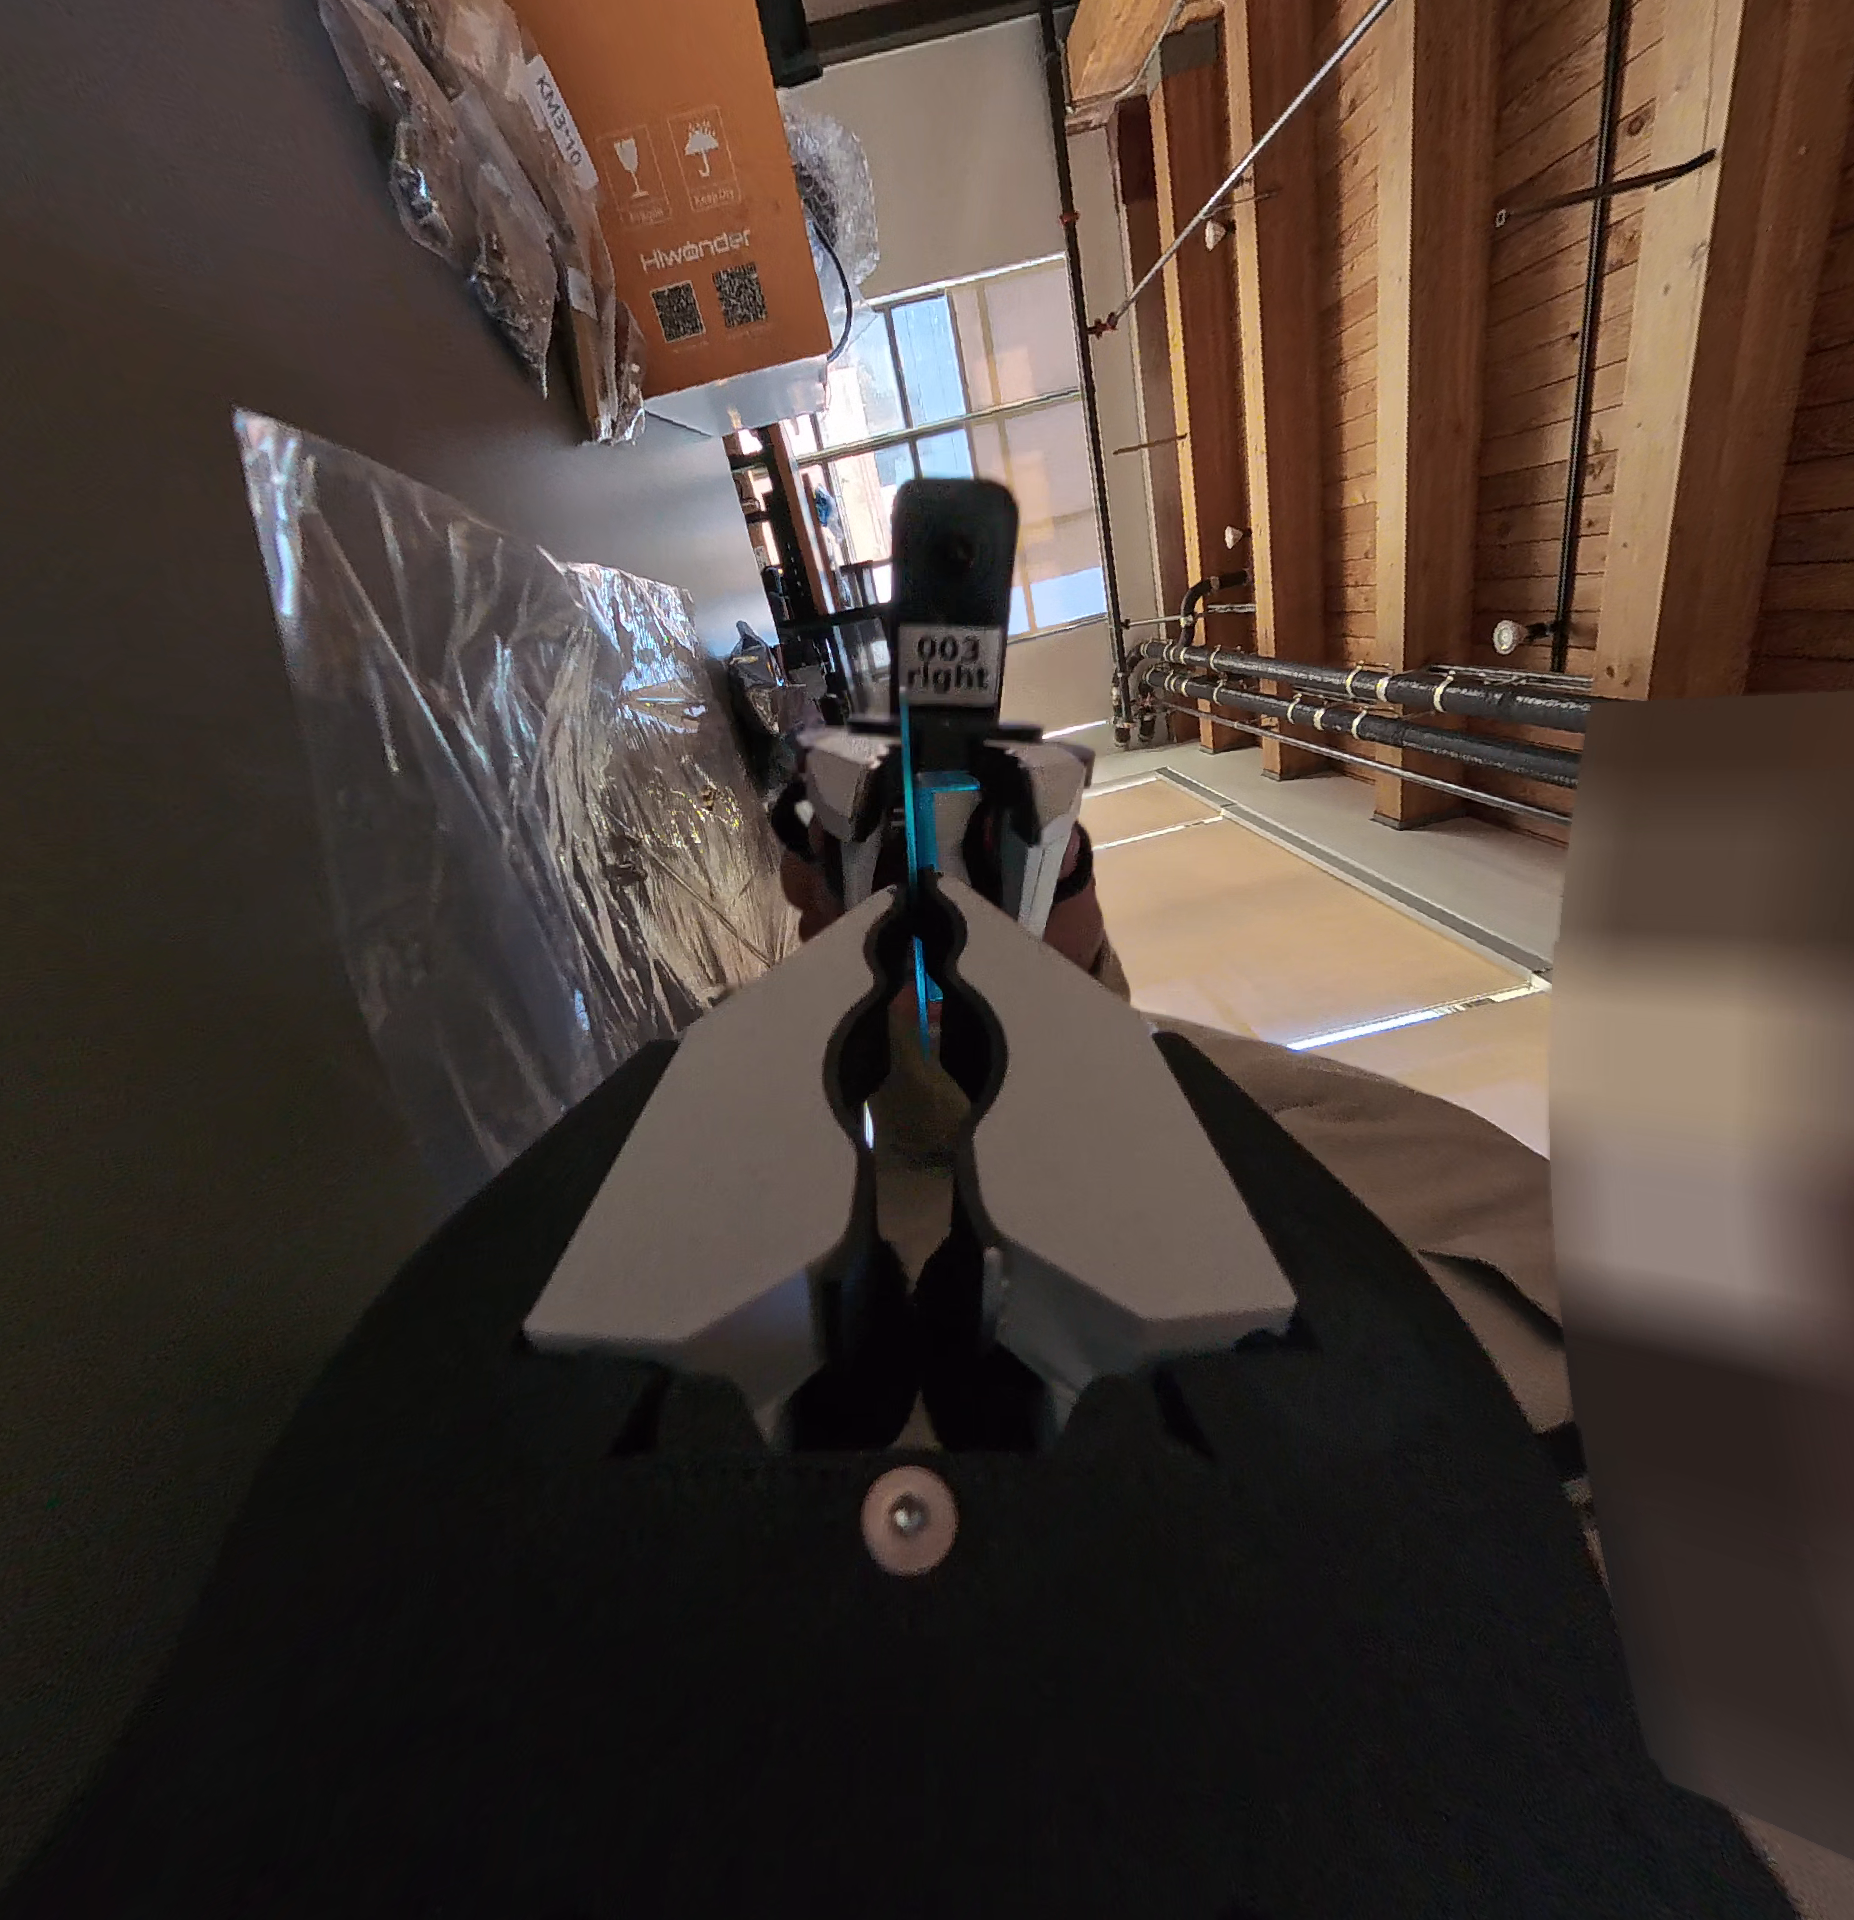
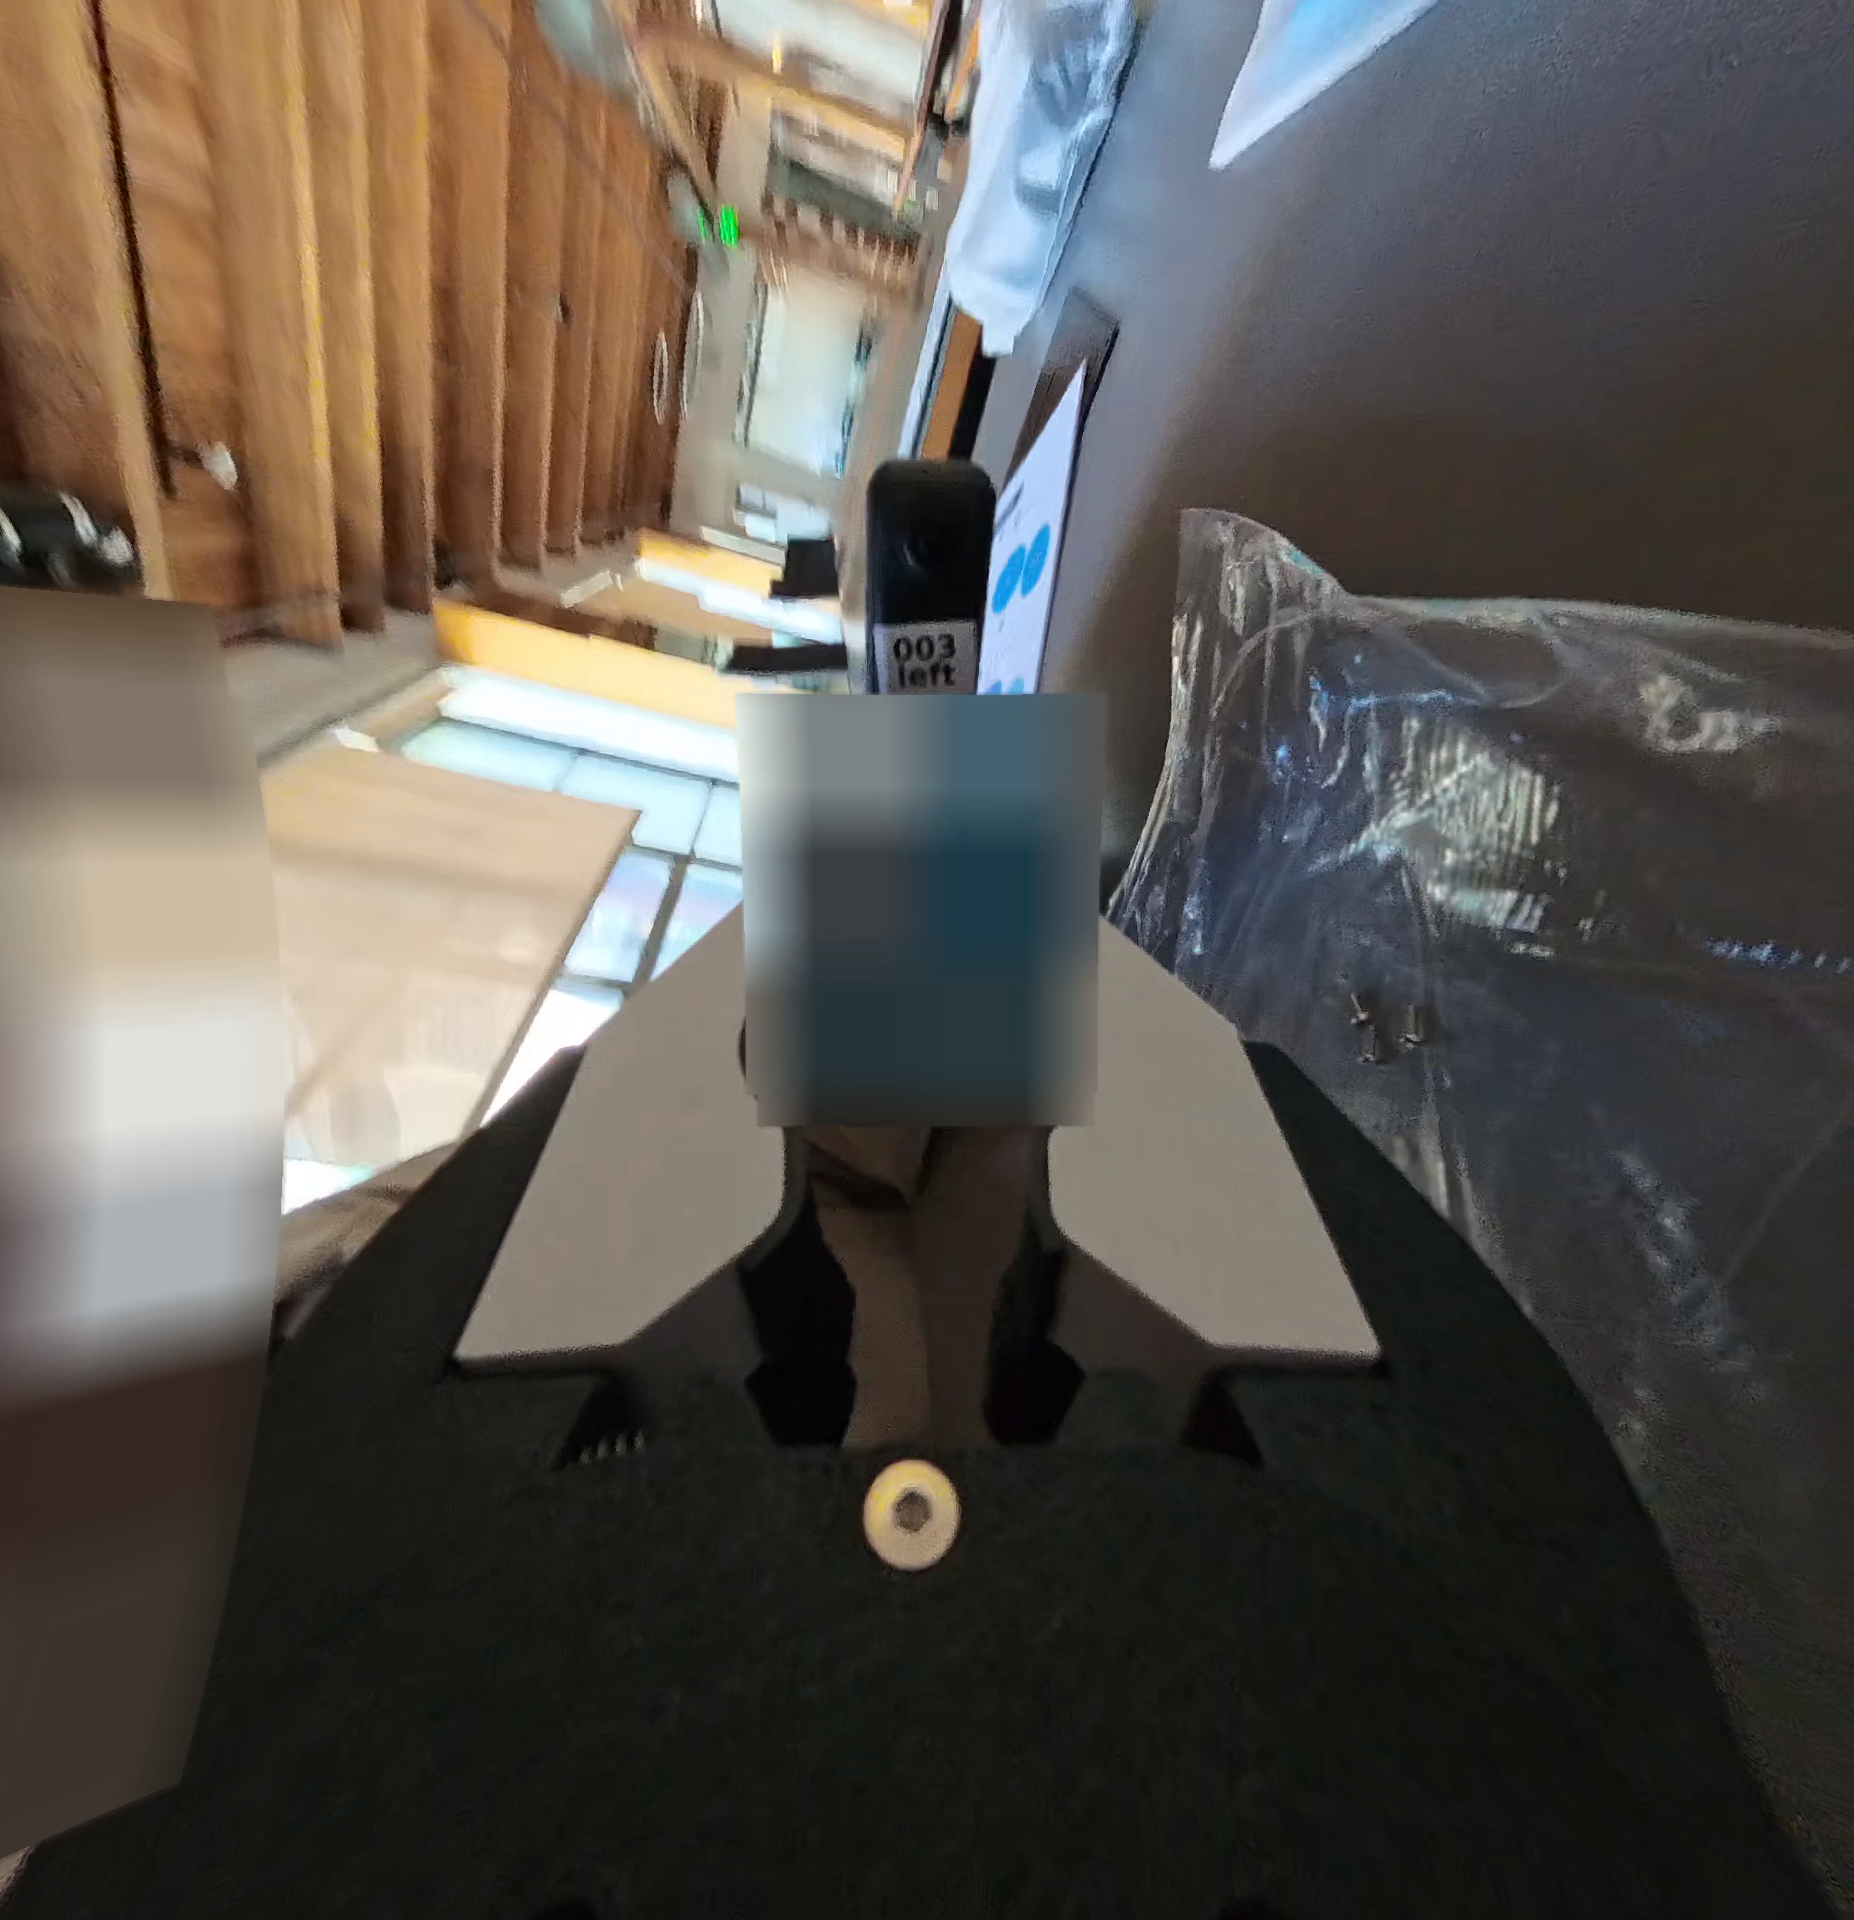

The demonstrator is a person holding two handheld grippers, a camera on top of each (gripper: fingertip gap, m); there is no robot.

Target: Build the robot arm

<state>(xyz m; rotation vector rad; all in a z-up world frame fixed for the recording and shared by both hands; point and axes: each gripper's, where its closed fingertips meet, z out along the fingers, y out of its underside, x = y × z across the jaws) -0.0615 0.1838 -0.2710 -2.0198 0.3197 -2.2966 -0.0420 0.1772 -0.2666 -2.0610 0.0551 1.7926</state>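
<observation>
My left gripper (image 1: 918, 906) is shut on a thin teal card (image 1: 915, 821), seen edge-on and running forward from its tips. My right gripper (image 1: 942, 805) faces it a short way off, with its white fingers closed on the far end of the same card. In the right wrist view a mosaic patch covers the fingertips and the card; only the grey fingers (image 2: 642, 1164) show, drawn close together. The left gripper's black camera (image 2: 928, 561) rises beyond the patch. Both views are rolled sideways.
A dark grey tabletop (image 1: 123, 623) bears a crinkled clear plastic bag (image 1: 466, 748), an orange cardboard box (image 1: 684, 208) and bags of small parts (image 1: 455, 197). Another clear bag with small screws (image 2: 1525, 883) and a white sheet (image 2: 1042, 499) lie beside the right gripper. A beige sleeve (image 1: 1318, 1122) shows. The grippers are tip to tip, or close to it.
</observation>
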